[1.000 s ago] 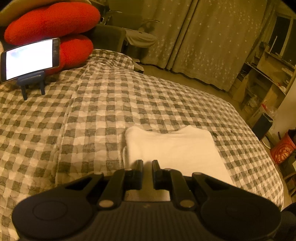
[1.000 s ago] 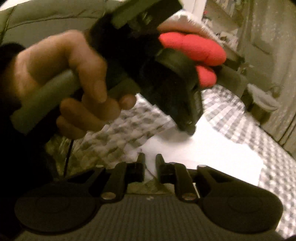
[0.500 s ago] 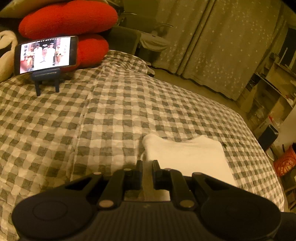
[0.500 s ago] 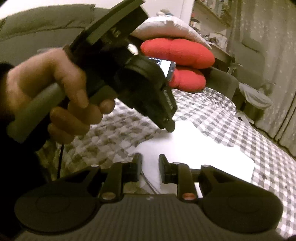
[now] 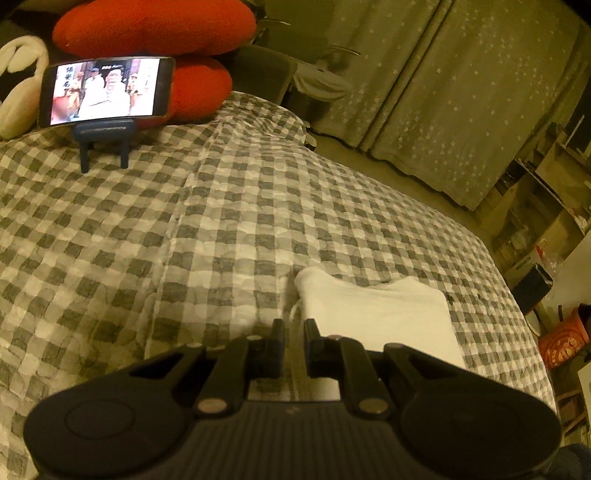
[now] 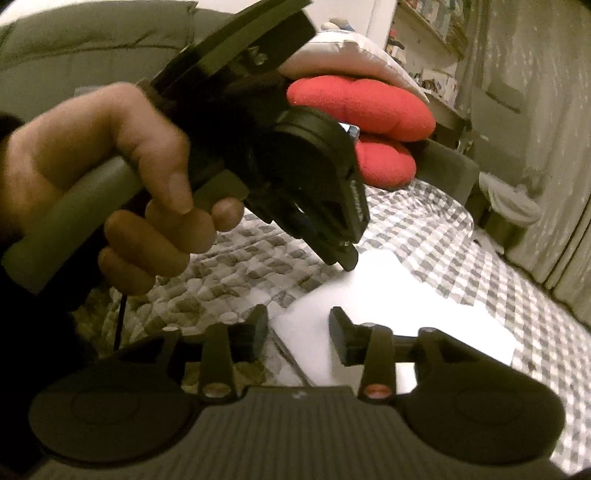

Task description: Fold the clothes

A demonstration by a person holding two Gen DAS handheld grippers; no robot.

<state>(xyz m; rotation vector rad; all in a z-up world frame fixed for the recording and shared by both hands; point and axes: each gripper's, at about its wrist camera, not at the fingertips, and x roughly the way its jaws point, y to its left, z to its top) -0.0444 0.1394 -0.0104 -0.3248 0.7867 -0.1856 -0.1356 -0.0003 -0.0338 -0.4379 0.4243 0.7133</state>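
A lit phone on a small blue stand (image 5: 105,90) sits before plump red fleece cushions (image 5: 155,27) on the puckered grey-and-white checked bedspread (image 5: 221,221). The folded white cloth rectangle (image 5: 373,310) lies flat there. The left gripper (image 5: 293,326) is nearly pressed together, empty; the right gripper (image 6: 298,322) has just been opening, nothing pinched.

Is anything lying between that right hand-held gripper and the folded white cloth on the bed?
Nothing visible. The right hand-held gripper has just been opening, with nothing pinched, directly over the near edge of the folded white cloth. The left hand-held gripper hovers above the cloth's far-left corner, not between them.
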